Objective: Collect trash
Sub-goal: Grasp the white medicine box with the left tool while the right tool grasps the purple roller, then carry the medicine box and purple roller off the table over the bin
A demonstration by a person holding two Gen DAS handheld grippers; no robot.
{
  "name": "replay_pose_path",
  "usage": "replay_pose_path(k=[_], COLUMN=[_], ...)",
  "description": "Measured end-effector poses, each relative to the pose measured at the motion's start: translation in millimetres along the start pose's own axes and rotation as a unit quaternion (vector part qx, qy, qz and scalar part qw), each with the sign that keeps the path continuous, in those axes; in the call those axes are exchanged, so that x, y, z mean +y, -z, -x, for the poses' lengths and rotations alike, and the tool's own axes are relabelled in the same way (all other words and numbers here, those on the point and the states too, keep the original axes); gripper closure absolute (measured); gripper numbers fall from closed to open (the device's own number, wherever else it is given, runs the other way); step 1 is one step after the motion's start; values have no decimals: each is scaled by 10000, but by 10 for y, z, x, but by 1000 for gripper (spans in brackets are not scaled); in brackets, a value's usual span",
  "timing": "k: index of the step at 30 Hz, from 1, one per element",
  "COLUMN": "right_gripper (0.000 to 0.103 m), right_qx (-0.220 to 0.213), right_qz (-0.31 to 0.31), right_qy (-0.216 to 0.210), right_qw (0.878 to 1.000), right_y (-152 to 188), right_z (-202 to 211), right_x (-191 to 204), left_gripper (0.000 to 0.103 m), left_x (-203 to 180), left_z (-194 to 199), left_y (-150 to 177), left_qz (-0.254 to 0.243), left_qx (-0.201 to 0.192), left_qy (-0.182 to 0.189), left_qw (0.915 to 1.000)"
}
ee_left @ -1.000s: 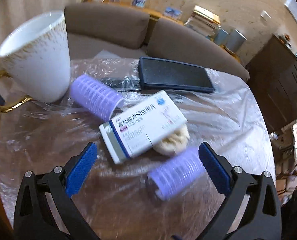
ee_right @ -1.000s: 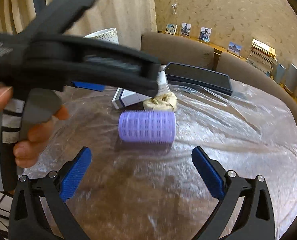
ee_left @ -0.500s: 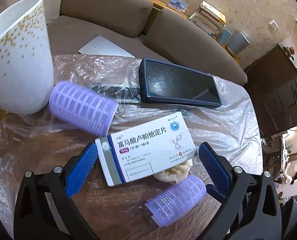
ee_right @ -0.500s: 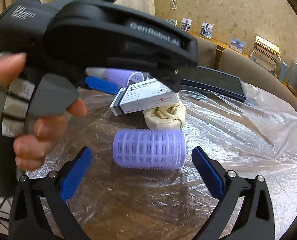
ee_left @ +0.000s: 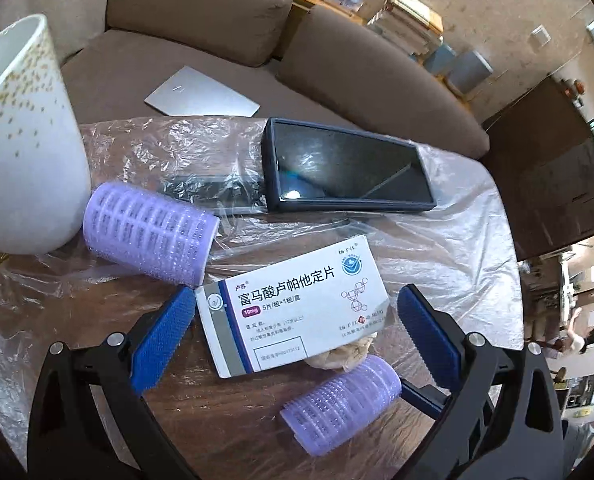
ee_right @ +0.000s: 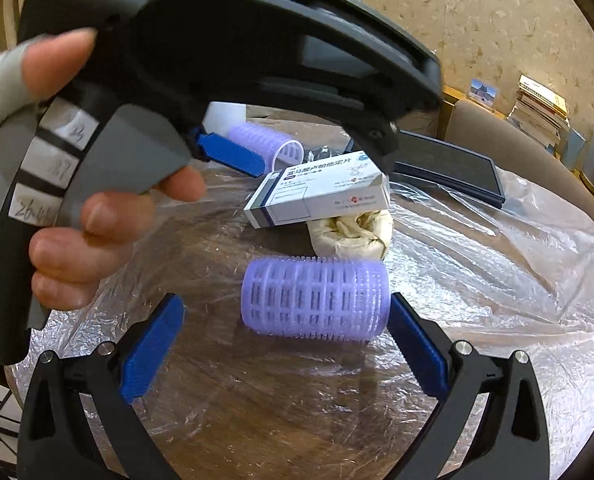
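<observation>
**Both grippers open over the cluttered table**

The left gripper hangs low with its blue pads spread wide, one on either side of the white medicine box. The box lies flat on the plastic-covered table, one end propped on a crumpled beige paper wad. Neither pad visibly presses the box; whether the left pad touches its corner I cannot tell.

Just near of the wad lies a purple hair roller. A second purple roller sits at far left, touching the white gold-speckled cup. Beyond the box rests a dark phone, screen up.

From the right wrist, the right gripper has its jaws apart too, with the near roller lying crosswise between the pads and nearer the right one. Behind it sit the wad and box. The left hand on the other tool fills the left side.
</observation>
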State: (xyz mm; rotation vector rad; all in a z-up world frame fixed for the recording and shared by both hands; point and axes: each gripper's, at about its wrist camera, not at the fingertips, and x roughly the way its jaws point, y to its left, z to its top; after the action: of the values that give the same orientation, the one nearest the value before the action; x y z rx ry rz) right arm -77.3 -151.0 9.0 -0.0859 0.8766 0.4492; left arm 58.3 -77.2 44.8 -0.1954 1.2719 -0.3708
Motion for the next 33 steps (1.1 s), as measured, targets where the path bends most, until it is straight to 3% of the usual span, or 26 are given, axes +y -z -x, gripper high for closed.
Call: replay_pose_path(k=[8,13,15,33], right_gripper=[6,26,35,35], right_qx=[8,138,167,-26], right_qz=[-21,-85,-94,-698], right_qy=[-41,-81,-64,-606], right_qw=[10000,9998,9998,9957], right_y=[-6,-42,-34,270], right_z=[-45,-118,-143,225], right_x=[9,-89,-120,-454], left_gripper=[2,2,2,3], left_x=[-37,17,20,137], left_z=[-110,-202,-194,123], left_y=[-21,15,34,253], left_qz=[54,166,103,18], left_qx=[198,396,308,-2], left_qy=[-380,-242,-280,100], left_qw=[9991,9988,9991,9999])
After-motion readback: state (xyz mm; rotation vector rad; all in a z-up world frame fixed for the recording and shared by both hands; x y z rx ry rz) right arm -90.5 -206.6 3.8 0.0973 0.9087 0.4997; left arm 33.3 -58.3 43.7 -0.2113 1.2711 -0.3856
